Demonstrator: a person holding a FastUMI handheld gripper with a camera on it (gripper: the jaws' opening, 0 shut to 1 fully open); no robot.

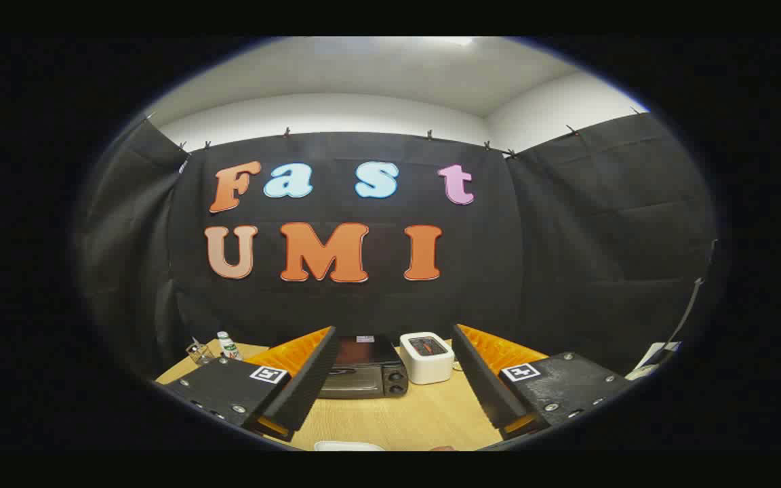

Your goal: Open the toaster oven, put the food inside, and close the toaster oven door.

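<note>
gripper [390, 379] was held high above the wooden table [417, 413], fingers spread wide and holding nothing. toaster oven [365, 369] stood on the table beyond the fingertips, nearer the left finger, its door shut and two knobs showing at its front right. a white appliance [427, 357] sat just beside it on the right. a small bottle [228, 345] and a clear item stood well apart at the far left. a white dish rim [348, 446] showed at the near table edge below the fingers — food on it could not be made out. judged step: approach, door not yet opened. next move would call for lowering toward the door's top edge — handle position too small to confirm.
</note>
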